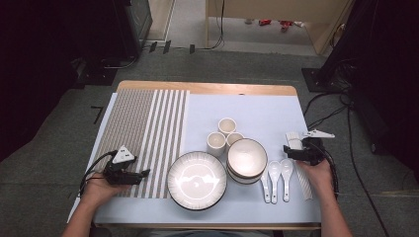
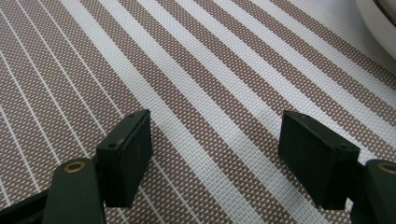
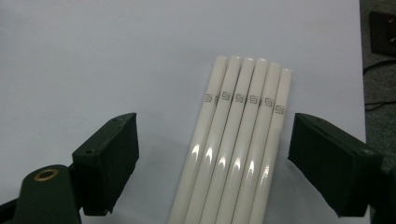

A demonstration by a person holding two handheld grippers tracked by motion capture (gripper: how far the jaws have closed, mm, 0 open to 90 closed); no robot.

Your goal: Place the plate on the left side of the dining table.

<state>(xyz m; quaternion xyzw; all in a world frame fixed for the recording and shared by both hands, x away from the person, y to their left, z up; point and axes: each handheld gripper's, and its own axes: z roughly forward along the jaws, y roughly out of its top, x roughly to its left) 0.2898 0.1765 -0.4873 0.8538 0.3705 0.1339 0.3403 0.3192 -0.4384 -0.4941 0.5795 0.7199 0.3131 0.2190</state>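
Over chopsticks (image 3: 243,140), right gripper (image 3: 212,158) level

This looks like a recording lab, not a home. The wooden table (image 1: 207,88) stands on grey carpet (image 1: 237,64), black equipment stands (image 1: 123,29) fill the upper corners, and loose cables (image 1: 341,106) lie at the right.

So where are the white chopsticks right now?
The chopsticks lie at the table's right edge in the high view, beside the spoons, between the right gripper's open jaws.
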